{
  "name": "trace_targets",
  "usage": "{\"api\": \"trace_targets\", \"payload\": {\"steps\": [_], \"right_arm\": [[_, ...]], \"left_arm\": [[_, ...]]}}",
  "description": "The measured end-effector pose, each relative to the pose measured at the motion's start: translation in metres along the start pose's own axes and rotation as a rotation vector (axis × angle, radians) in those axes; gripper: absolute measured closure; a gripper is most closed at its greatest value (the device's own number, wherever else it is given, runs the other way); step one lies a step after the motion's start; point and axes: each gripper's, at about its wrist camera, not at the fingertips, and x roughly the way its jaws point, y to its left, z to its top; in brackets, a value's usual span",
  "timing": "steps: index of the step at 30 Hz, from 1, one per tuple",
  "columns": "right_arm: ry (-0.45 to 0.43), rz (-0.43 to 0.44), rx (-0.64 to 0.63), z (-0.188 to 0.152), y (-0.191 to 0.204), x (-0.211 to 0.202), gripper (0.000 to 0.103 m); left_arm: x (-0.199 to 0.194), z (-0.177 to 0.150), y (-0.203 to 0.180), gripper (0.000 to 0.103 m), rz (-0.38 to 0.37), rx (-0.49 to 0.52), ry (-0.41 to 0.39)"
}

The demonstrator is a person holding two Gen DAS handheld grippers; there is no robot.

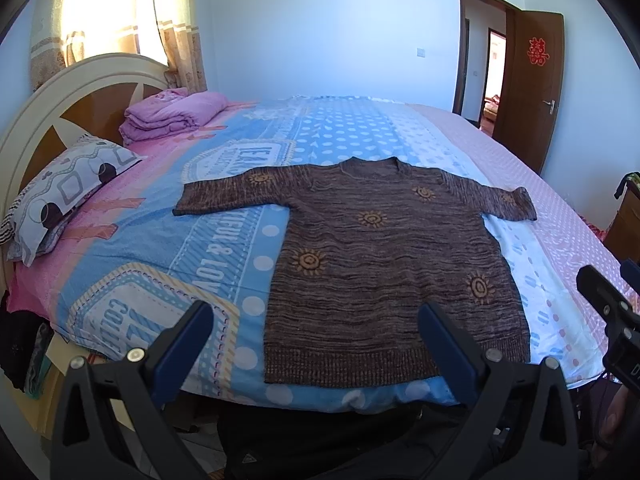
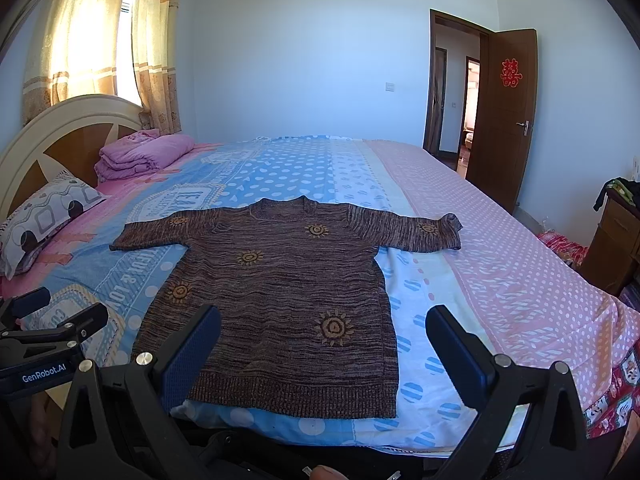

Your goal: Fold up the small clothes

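Observation:
A brown knitted sweater with yellow sun motifs lies flat on the bed, both sleeves spread out, its ribbed hem towards me at the near edge. My left gripper hovers open over the hem's left corner, touching nothing. My right gripper hangs open above the hem's right half, also with nothing between its fingers. Each gripper shows at the side of the other's view: the right gripper at the right edge of the left wrist view, the left gripper at the left edge of the right wrist view.
The bed sheet is blue and pink with dots. A patterned pillow and a folded pink blanket lie by the headboard on the left. A brown door stands ajar at back right; a wooden cabinet stands right.

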Motion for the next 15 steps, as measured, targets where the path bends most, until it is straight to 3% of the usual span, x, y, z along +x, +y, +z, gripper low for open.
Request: {"api": "trace_targets", "payload": {"steps": [15], "right_arm": [[0.0,0.002,0.003,-0.0004,-0.0008,0.001,0.001]], "left_arm": [[-0.0004,0.0028,0.0005,0.0,-0.001,0.0,-0.004]]}}
